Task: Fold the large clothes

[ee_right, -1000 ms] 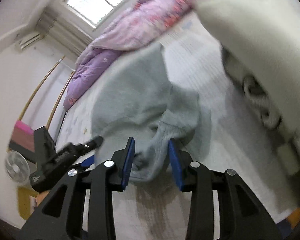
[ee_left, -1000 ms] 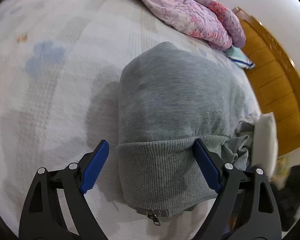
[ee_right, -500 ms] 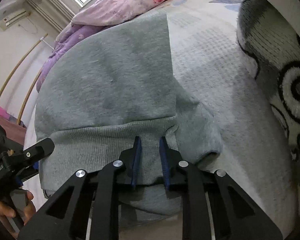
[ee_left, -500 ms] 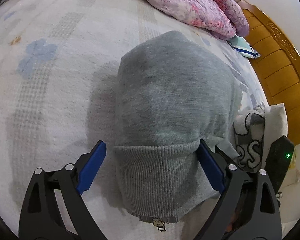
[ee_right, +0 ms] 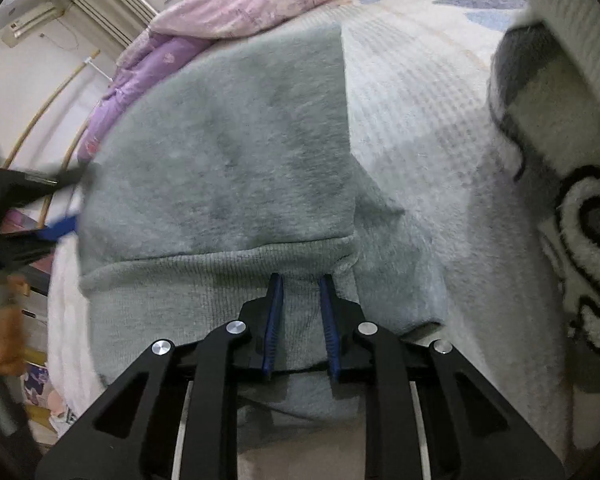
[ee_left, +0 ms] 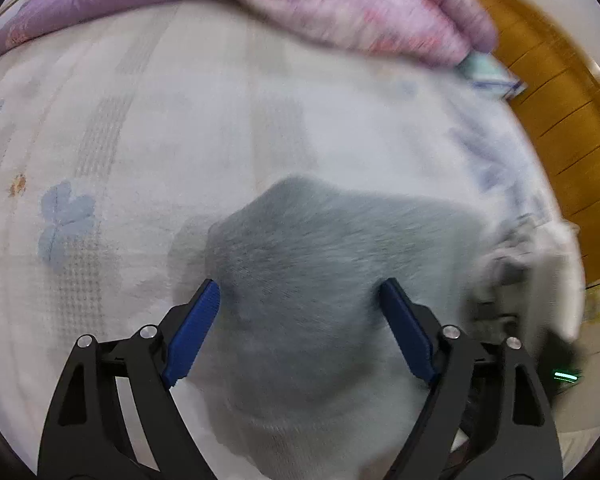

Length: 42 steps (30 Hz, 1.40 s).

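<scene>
A grey sweatshirt [ee_left: 324,280] lies folded on the white patterned bed; it also shows in the right wrist view [ee_right: 228,168]. My left gripper [ee_left: 300,320] is open wide, its blue pads on either side of the folded body, just above it. My right gripper [ee_right: 302,312] is shut on the ribbed hem of the grey sweatshirt at its near right corner, with a narrow band of fabric between the pads. The left gripper's blue pad [ee_right: 62,226] shows blurred at the left of the right wrist view.
A pink and purple quilt [ee_left: 300,12] is piled at the bed's far side. A wooden headboard [ee_left: 556,120] stands at the right. A white, black-patterned fleece garment [ee_right: 572,208] lies to the right of the sweatshirt. A teal cloth [ee_left: 488,76] lies by the quilt.
My left gripper has risen and tilted forward over the sweatshirt, so the hem has dropped out of its view. My right gripper has stayed shut on the hem.
</scene>
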{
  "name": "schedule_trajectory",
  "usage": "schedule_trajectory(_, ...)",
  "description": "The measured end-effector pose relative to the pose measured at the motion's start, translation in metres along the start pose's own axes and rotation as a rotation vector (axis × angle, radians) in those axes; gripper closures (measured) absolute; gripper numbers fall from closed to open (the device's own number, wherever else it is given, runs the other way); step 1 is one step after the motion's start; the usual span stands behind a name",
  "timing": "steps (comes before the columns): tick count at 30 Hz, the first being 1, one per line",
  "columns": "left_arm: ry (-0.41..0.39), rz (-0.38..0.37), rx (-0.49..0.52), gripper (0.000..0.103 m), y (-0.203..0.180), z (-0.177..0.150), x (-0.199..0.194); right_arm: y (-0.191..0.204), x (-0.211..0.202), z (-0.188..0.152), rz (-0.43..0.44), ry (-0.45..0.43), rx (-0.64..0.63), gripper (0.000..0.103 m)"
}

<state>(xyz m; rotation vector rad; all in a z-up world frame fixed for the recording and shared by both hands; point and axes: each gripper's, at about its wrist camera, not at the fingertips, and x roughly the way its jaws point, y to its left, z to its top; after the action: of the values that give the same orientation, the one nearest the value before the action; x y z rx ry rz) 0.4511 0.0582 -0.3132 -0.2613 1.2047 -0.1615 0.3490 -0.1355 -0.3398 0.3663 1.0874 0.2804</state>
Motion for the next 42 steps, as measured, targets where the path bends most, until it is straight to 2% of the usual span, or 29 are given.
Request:
schedule_trajectory(3, 0.018, -0.017, -0.046, 0.017, 0.012, 0.004, 0.012, 0.012, -0.027, 0.012, 0.033, -0.081, -0.048, 0.084)
schedule_trajectory(5, 0.022, -0.01, -0.031, 0.016, 0.015, 0.002, 0.017, 0.022, -0.037, 0.028, 0.055, -0.117, -0.072, 0.084)
schedule_trajectory(8, 0.028, -0.009, -0.027, 0.015, 0.02, 0.001, 0.023, 0.035, -0.033, 0.06, 0.065, -0.149, -0.099, 0.083)
schedule_trajectory(10, 0.038, -0.021, -0.043, 0.013, 0.023, 0.002, 0.027, 0.034, -0.014, 0.08, 0.075, -0.11, -0.081, 0.083)
schedule_trajectory(11, 0.042, -0.025, -0.047, 0.013, 0.025, 0.003, 0.029, 0.032, -0.001, 0.087, 0.051, -0.089, -0.07, 0.082)
schedule_trajectory(13, 0.05, -0.037, -0.05, 0.012, 0.028, 0.006, 0.035, 0.024, 0.035, 0.096, -0.02, -0.011, -0.078, 0.088)
schedule_trajectory(15, 0.053, -0.042, -0.054, 0.012, 0.028, 0.007, 0.042, 0.009, 0.064, 0.096, -0.029, 0.057, -0.04, 0.09)
schedule_trajectory(18, 0.052, -0.045, -0.086, 0.009, 0.03, 0.009, 0.05, -0.002, 0.071, 0.1, -0.012, 0.054, 0.006, 0.091)
schedule_trajectory(22, 0.046, -0.107, -0.128, 0.008, 0.035, 0.005, 0.041, 0.003, 0.061, 0.099, -0.023, 0.043, -0.023, 0.089)
schedule_trajectory(25, 0.008, -0.17, -0.157, 0.008, 0.04, -0.004, 0.025, 0.006, 0.03, 0.083, 0.029, 0.0, 0.001, 0.081)
schedule_trajectory(27, -0.034, -0.22, -0.176, 0.008, 0.045, -0.016, 0.007, 0.004, -0.002, 0.061, 0.078, -0.054, 0.035, 0.052)
schedule_trajectory(28, -0.052, -0.247, -0.182, 0.008, 0.047, -0.023, -0.001, 0.002, -0.012, 0.052, 0.085, -0.071, 0.054, 0.047)
schedule_trajectory(31, -0.083, -0.299, -0.202, 0.008, 0.05, -0.044, -0.017, -0.001, -0.037, 0.017, 0.111, -0.102, 0.103, 0.047)
schedule_trajectory(34, -0.096, -0.315, -0.208, 0.008, 0.047, -0.074, -0.024, -0.013, -0.048, -0.017, 0.099, -0.125, 0.215, 0.036)
schedule_trajectory(38, -0.075, -0.319, -0.233, 0.008, 0.04, -0.099, -0.014, -0.033, -0.043, -0.052, 0.133, -0.144, 0.404, 0.034)
schedule_trajectory(42, -0.075, -0.264, -0.246, 0.009, 0.033, -0.109, 0.001, -0.049, -0.026, -0.061, 0.203, -0.135, 0.567, 0.03)
